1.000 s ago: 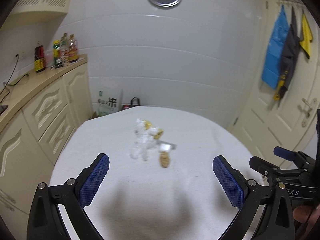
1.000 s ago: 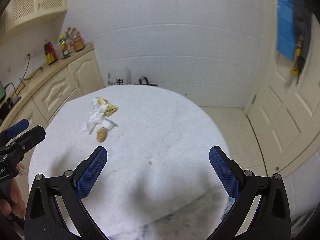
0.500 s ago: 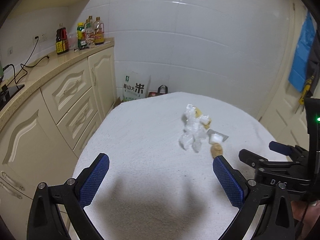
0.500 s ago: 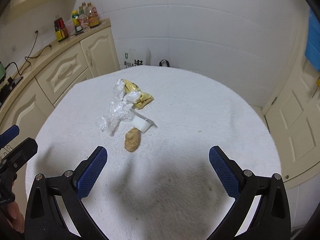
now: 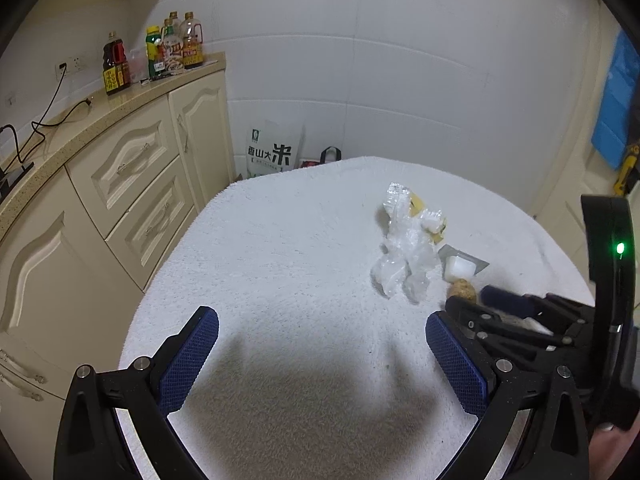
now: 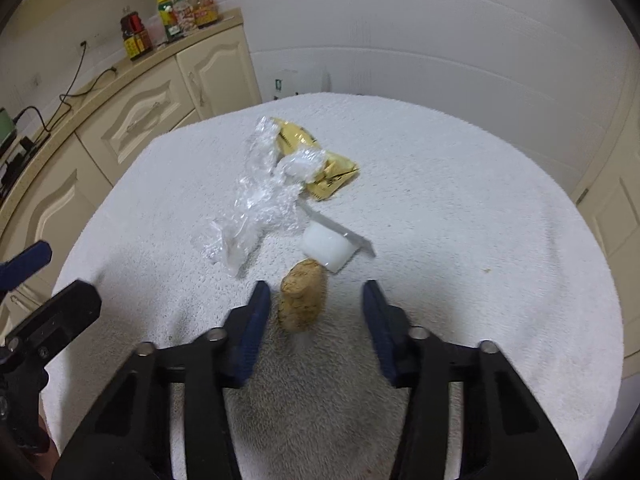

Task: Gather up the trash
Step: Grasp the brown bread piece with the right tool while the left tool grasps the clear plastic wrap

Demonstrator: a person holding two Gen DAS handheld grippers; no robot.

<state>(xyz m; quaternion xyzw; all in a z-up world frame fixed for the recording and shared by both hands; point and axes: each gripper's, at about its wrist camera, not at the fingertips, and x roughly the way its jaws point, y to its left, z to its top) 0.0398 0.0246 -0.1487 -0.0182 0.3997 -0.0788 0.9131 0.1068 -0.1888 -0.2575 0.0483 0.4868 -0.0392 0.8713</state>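
We are at the pick-up step. Our right gripper [image 6: 314, 306] has its jaws partly open, straddling the brown crumbly lump [image 6: 301, 300] on the white-covered worktop [image 6: 460, 200], not yet gripping it. Just beyond the lump lie a small white cup [image 6: 326, 249], crumpled clear plastic [image 6: 260, 204] and, farther off, a yellow wrapper [image 6: 320, 164]. Our left gripper [image 5: 320, 364] hangs wide open and empty over the near left of the worktop. Next, we judge, the right jaws should close squarely on the lump, gently, since it may crumble.
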